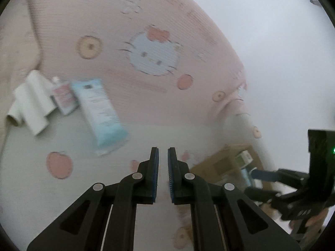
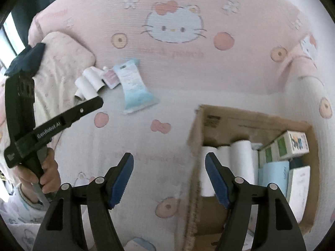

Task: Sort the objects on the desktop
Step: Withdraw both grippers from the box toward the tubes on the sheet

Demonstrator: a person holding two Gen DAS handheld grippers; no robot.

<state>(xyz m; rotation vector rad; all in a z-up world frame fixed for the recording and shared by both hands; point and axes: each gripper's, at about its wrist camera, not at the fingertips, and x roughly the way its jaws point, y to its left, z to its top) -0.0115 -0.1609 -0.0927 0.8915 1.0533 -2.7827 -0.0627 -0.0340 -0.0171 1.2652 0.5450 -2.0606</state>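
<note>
A light blue packet (image 1: 100, 113) (image 2: 134, 87) lies on the bed sheet beside a small pink sachet (image 1: 63, 98) (image 2: 110, 79) and white paper rolls (image 1: 31, 104) (image 2: 88, 83). My left gripper (image 1: 162, 152) is nearly shut and empty, hovering over the sheet to the right of the packet. My right gripper (image 2: 169, 161) is open and empty, above the left wall of a cardboard box (image 2: 196, 129) (image 1: 222, 163). The box holds white rolls (image 2: 230, 159), green and white cartons (image 2: 282, 146) and a blue packet (image 2: 274, 173).
A pink Hello Kitty quilt (image 2: 173, 27) (image 1: 155, 56) is bunched behind the objects. A pillow (image 2: 62, 52) lies at the left. The left gripper's body and the hand holding it (image 2: 48, 167) show at the left of the right wrist view.
</note>
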